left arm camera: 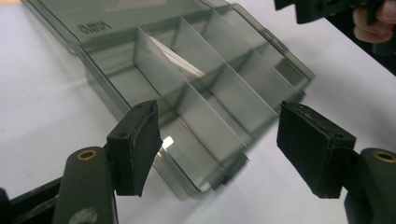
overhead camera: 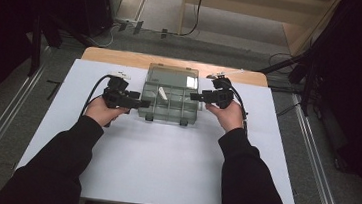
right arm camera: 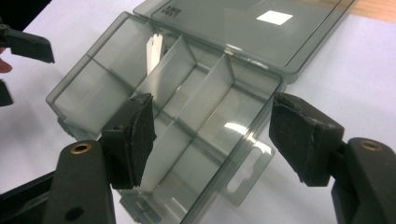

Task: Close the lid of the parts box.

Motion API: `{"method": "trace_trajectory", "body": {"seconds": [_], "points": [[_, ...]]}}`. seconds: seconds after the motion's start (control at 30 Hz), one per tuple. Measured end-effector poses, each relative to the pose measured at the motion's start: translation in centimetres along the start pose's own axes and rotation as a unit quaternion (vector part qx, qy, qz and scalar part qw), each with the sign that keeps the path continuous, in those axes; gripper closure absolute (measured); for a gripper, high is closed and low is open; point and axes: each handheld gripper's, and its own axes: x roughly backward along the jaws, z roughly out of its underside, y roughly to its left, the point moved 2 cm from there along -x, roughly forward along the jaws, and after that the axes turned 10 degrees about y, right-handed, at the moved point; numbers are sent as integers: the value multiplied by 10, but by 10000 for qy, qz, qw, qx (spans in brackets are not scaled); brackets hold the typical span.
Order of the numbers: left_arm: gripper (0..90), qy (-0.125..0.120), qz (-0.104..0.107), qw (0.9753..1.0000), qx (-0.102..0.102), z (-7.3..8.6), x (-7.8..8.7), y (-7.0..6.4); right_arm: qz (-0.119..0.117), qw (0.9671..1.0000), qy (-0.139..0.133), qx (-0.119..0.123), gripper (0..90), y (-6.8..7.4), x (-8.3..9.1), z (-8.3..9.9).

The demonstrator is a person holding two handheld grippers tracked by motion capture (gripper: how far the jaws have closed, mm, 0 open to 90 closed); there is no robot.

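Tongs left (overhead camera: 141,103) and right (overhead camera: 195,97) both apart flanking open organizer box (overhead camera: 169,103) mid-frame; light, stiff, slick plastic—grip side walls.

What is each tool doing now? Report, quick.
Left tool: open, empty, at the compartment box.
Right tool: open, empty, at the same box.

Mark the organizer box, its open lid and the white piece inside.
organizer box (overhead camera: 168,112), high view, front compartments.
open lid (right arm camera: 243,28), right gripper view, flat panel.
white piece (overhead camera: 161,93), high view, its middle.
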Motion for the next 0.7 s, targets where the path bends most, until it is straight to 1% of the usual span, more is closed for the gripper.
{"method": "trace_trajectory", "body": {"seconds": [0.03, 0.07, 0.1, 0.17, 0.23, 0.33, 0.43, 0.47, 0.5, 0.53, 0.57, 0.67, 0.7], "points": [[295, 24, 8, 10000, 18, -2, -2, 2, -1, 10000, 6, -13, 323, -1, 0, -1], [295, 66, -48, 10000, 30, -4, -4, 4, 33, 10000, 18, -2, 323, -1, -1, -3], [295, 78, -56, 9999, 47, -6, -5, 5, 34, 10000, 15, -16, 324, -2, -1, -4], [295, 83, -95, 9999, 79, -10, -7, 7, 53, 10000, 11, -38, 326, -3, -2, -7], [295, 53, -120, 9999, 111, -13, -8, 10, 24, 10000, 5, -81, 326, -4, -3, -9], [295, 86, -253, 9996, 132, -19, -10, 15, 67, 9999, 1, -82, 328, -7, -4, -13], [295, 60, -231, 9994, 237, -26, -13, 20, 59, 9999, 40, -145, 330, -10, -8, -17], [296, 44, -245, 9994, 233, -28, -13, 21, 69, 9999, 52, -122, 330, -11, -9, -18], [296, 26, -244, 9994, 246, -31, -14, 22, 91, 9998, 65, -151, 330, -12, -10, -20], [296, -31, -239, 9994, 250, -33, -15, 24, 84, 9998, 54, -172, 333, -13, -11, -22], [308, -35, -221, 9994, 252, -35, -15, 25, 53, 9998, 31, -205, 335, -14, -12, -24], [309, 35, -309, 9991, 298, -43, -19, 32, 27, 9996, -9, -272, 341, -17, -14, -28], [309, 23, -320, 9990, 312, -45, -20, 33, 61, 9996, 8, -273, 341, -18, -15, -30]]}}
